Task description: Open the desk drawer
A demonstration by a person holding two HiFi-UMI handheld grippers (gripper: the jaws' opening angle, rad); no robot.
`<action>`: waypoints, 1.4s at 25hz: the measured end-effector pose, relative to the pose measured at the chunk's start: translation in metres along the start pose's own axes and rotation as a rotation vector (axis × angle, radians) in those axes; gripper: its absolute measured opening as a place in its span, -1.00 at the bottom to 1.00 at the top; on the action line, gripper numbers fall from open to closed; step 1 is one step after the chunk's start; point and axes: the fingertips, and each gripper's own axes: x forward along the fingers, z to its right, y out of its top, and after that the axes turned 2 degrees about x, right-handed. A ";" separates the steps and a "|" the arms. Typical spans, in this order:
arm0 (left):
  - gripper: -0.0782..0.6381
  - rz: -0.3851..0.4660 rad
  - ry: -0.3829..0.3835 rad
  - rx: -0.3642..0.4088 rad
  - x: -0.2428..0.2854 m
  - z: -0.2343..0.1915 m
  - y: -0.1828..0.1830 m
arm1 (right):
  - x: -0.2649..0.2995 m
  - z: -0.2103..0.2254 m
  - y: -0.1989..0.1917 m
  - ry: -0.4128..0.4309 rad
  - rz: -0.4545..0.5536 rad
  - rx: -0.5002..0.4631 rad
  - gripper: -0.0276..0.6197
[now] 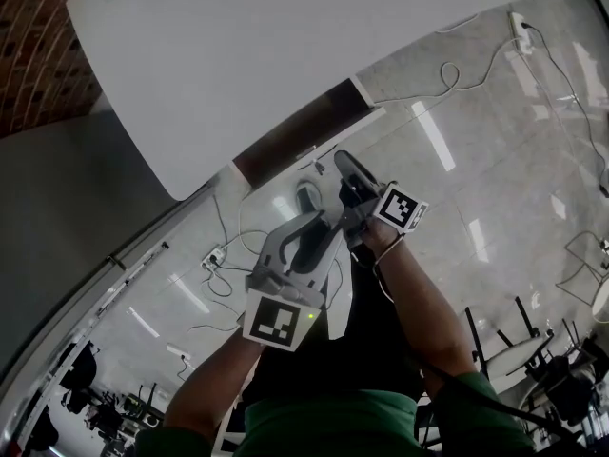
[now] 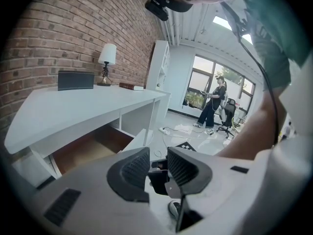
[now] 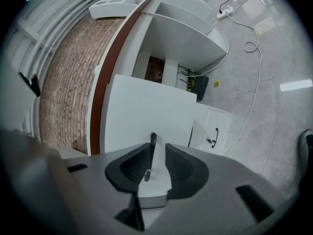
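Right gripper view: drawer front edge (image 3: 157,180) sits between right gripper's (image 3: 155,156) parted jaws, pads just off it. The drawer (image 1: 285,146) is out under desk (image 1: 285,46). Left gripper (image 2: 157,169) is slightly open, empty. Risk: w/ no grip, drawer could likely slide back.

Your desk (image 1: 285,55) has a smooth, matt white top, and the drawer (image 2: 83,151) under it shows a brown, wood-look lining inside. On the far side the brick wall (image 2: 58,28) is rough and red-brown, while the floor (image 1: 495,188) near you is pale, glossy tile that mirrors strip lights. The left gripper (image 2: 157,165) and right gripper (image 3: 157,163) are matt grey plastic, with darker ribbed pads (image 2: 134,169).
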 end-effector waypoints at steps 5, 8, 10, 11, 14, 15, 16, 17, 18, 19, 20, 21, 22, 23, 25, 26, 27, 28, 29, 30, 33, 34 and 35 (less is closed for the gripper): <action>-0.49 0.027 0.011 -0.007 0.004 0.000 0.015 | -0.025 -0.008 0.021 -0.018 0.013 -0.055 -0.62; -0.49 0.049 0.022 -0.012 0.000 0.001 0.032 | -0.043 -0.020 0.028 -0.063 0.018 -0.084 -0.64; -0.49 0.062 0.041 -0.037 -0.006 0.000 0.046 | -0.055 -0.041 0.036 -0.077 0.020 -0.163 -0.67; -0.49 0.070 0.054 -0.048 -0.008 -0.001 0.055 | -0.061 -0.055 0.042 -0.080 0.023 -0.208 -0.69; -0.49 0.105 0.116 -0.085 -0.017 -0.015 0.084 | -0.076 -0.106 0.066 -0.077 0.044 -0.328 -0.73; -0.49 0.121 0.144 -0.097 -0.021 -0.024 0.093 | -0.078 -0.125 0.074 -0.073 0.052 -0.366 -0.75; -0.49 0.140 0.172 -0.100 -0.025 -0.034 0.103 | -0.079 -0.144 0.082 -0.065 0.058 -0.407 -0.78; -0.49 0.163 0.198 -0.096 -0.029 -0.044 0.114 | -0.079 -0.165 0.090 -0.053 0.061 -0.452 -0.79; -0.49 0.189 0.220 -0.090 -0.034 -0.053 0.128 | -0.079 -0.188 0.097 -0.039 0.063 -0.498 -0.80; -0.49 0.216 0.237 -0.086 -0.041 -0.059 0.144 | -0.079 -0.211 0.103 -0.023 0.063 -0.545 -0.81; -0.49 0.245 0.250 -0.088 -0.049 -0.064 0.162 | -0.080 -0.235 0.108 -0.006 0.064 -0.591 -0.82; -0.49 0.276 0.259 -0.095 -0.057 -0.067 0.181 | -0.082 -0.259 0.113 0.010 0.068 -0.637 -0.83; -0.49 0.306 0.268 -0.103 -0.066 -0.069 0.199 | -0.085 -0.282 0.119 0.026 0.074 -0.679 -0.85; -0.49 0.336 0.276 -0.106 -0.074 -0.070 0.217 | -0.088 -0.305 0.124 0.041 0.084 -0.718 -0.86; -0.49 0.384 0.291 -0.100 -0.091 -0.070 0.251 | -0.094 -0.348 0.134 0.067 0.110 -0.785 -0.89; -0.49 0.403 0.297 -0.092 -0.099 -0.068 0.267 | -0.098 -0.366 0.139 0.069 0.122 -0.826 -0.91; -0.49 0.420 0.300 -0.082 -0.106 -0.066 0.282 | -0.101 -0.380 0.143 0.059 0.131 -0.874 -0.91; -0.49 0.438 0.300 -0.068 -0.111 -0.065 0.294 | -0.103 -0.393 0.147 0.044 0.140 -0.924 -0.91; -0.49 0.456 0.299 -0.052 -0.115 -0.064 0.306 | -0.104 -0.404 0.151 0.030 0.150 -0.966 -0.91; -0.49 0.473 0.301 -0.037 -0.118 -0.065 0.317 | -0.105 -0.416 0.154 0.025 0.161 -0.998 -0.91; -0.49 0.529 0.307 -0.004 -0.130 -0.066 0.349 | -0.108 -0.451 0.160 0.031 0.192 -1.072 -0.91; -0.49 0.551 0.306 0.006 -0.135 -0.065 0.357 | -0.112 -0.462 0.162 0.025 0.203 -1.104 -0.91; -0.49 0.574 0.303 0.016 -0.139 -0.062 0.365 | -0.117 -0.473 0.164 0.017 0.215 -1.138 -0.91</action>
